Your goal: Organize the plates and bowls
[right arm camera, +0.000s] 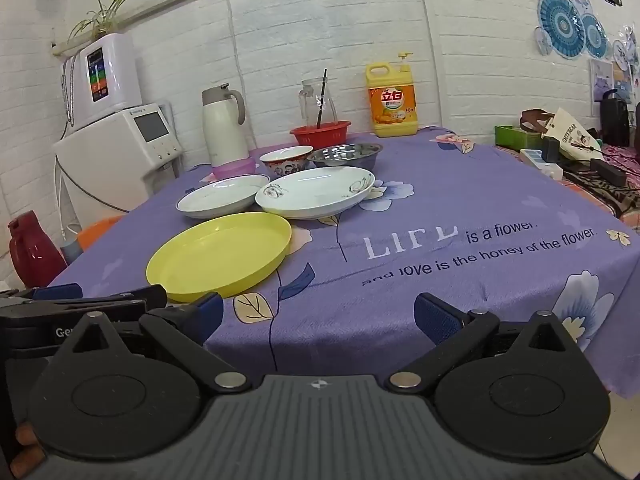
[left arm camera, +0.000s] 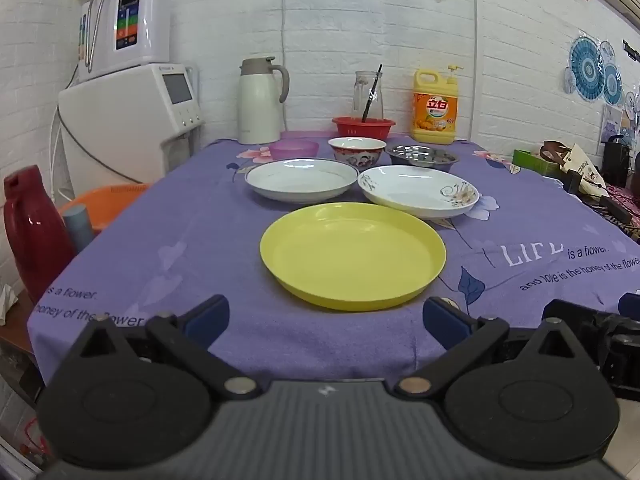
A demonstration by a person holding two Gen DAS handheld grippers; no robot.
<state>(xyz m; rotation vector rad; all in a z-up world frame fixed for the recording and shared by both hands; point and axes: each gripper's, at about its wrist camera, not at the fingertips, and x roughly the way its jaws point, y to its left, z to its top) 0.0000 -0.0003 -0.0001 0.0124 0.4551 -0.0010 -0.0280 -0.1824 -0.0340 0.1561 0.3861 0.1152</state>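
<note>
A yellow plate (left arm camera: 353, 255) lies upright nearest the counter's front edge. Behind it sit a blue-rimmed white plate (left arm camera: 301, 180) and a flowered white plate (left arm camera: 418, 191). Farther back stand a patterned bowl (left arm camera: 357, 150), steel bowl (left arm camera: 422, 157) and pink bowl (left arm camera: 294, 148).

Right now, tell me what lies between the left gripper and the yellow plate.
Only bare purple tablecloth separates left gripper from yellow plate, per left wrist view.

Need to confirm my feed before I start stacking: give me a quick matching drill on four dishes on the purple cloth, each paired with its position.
Things:
1. yellow plate
2. metal bowl
3. pink bowl
4. flower plate

Places:
A. far left in the back row of bowls
B. nearest the table's front edge
C. far right in the back row of bowls
D. middle row, right side

Pairs: 1-B, 2-C, 3-A, 4-D
</note>
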